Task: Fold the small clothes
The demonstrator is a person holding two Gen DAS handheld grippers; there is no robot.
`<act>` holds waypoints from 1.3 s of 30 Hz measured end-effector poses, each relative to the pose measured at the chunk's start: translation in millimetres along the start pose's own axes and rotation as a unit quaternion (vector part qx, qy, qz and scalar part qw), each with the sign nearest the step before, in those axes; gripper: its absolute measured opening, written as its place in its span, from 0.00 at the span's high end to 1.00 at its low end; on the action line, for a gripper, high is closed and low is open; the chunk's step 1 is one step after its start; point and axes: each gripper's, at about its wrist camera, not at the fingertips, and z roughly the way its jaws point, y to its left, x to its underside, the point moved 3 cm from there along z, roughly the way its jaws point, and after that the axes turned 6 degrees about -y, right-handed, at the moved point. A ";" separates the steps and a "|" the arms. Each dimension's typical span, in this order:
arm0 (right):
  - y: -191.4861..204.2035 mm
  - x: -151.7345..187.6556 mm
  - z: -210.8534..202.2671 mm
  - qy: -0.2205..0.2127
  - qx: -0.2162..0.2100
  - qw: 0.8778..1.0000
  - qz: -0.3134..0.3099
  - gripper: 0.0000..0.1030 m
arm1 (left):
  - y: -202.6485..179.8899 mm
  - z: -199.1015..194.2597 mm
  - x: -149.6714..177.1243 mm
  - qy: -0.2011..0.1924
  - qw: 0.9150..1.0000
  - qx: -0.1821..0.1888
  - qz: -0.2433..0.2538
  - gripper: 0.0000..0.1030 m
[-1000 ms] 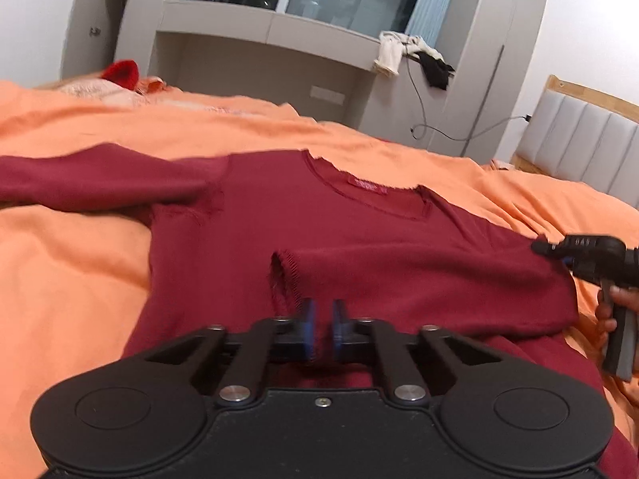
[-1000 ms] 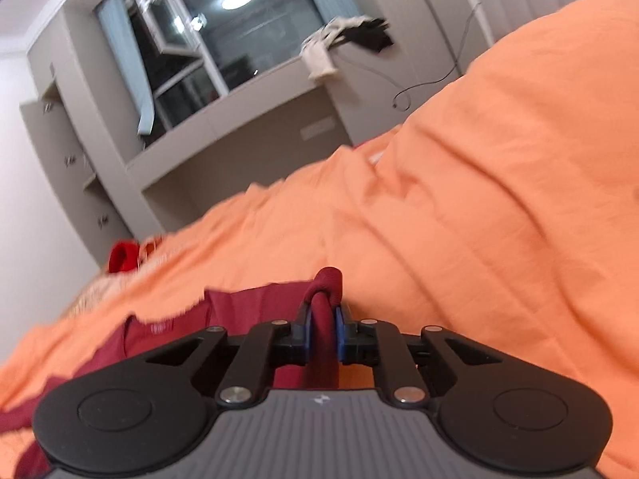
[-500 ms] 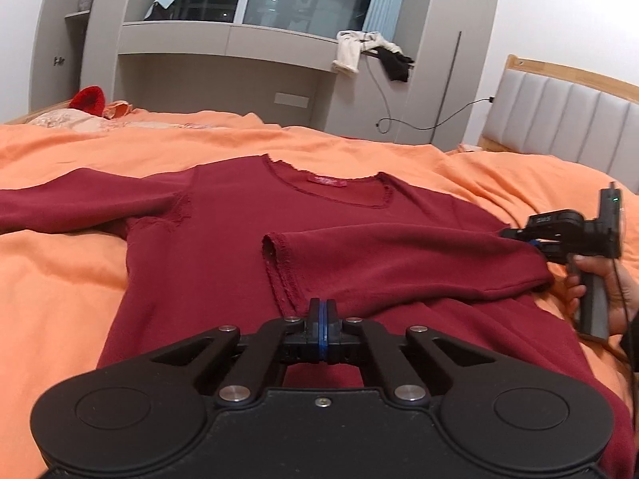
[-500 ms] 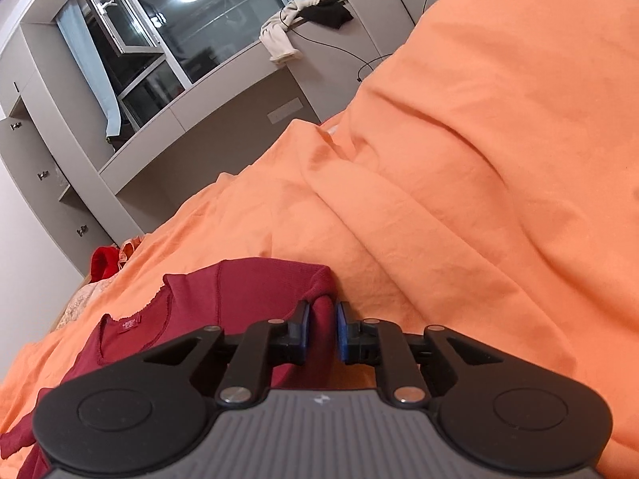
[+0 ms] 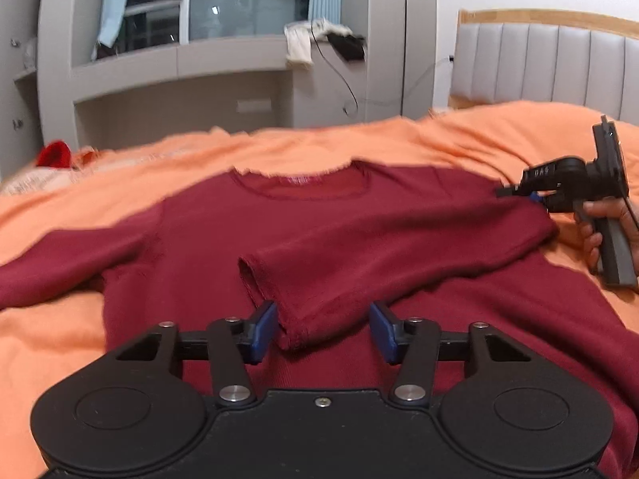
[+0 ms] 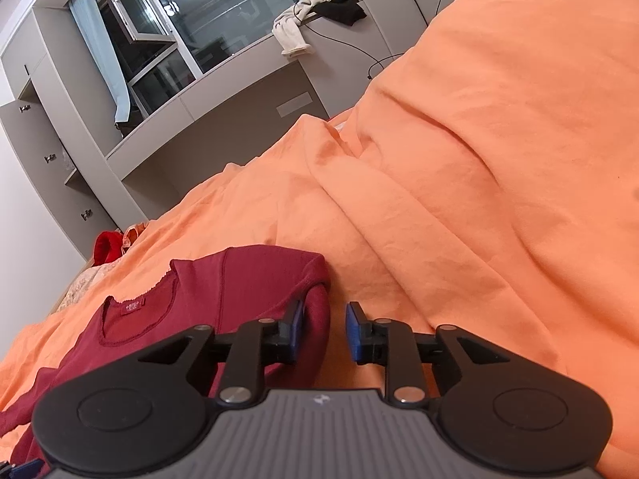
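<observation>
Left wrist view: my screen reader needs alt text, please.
A dark red sweater lies flat on an orange bedspread, one sleeve folded across its chest. The left gripper is open, jaws just opening, either side of the cuff; the right gripper at the shoulder.

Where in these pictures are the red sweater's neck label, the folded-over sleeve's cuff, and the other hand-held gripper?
neck label (image 6: pixel 133 306): right wrist view, its middle.
sleeve cuff (image 5: pixel 263 295): left wrist view, hemmed end.
right hand-held gripper (image 5: pixel 519 192): left wrist view, between fingertips.

Orange bedspread (rumpled), padded headboard
</observation>
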 end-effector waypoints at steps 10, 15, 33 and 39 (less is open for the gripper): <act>-0.7 0.9 -0.6 -0.003 0.022 1.000 -0.009 0.78 | -12.1 -7.5 -0.3 -0.034 0.998 -0.012 0.053 0.95; -6.2 -4.7 -6.4 -0.022 0.047 0.999 -0.010 0.96 | -18.9 -20.6 3.2 -0.043 0.994 -0.013 0.099 0.96; 100.4 33.6 -72.1 0.009 -0.155 0.948 -0.279 0.44 | -12.0 -41.8 -4.9 -0.072 0.997 0.034 0.023 0.36; 177.6 71.0 -67.2 0.044 -0.260 0.902 -0.342 0.44 | 19.9 -38.9 -6.6 -0.063 0.996 -0.043 -0.055 0.16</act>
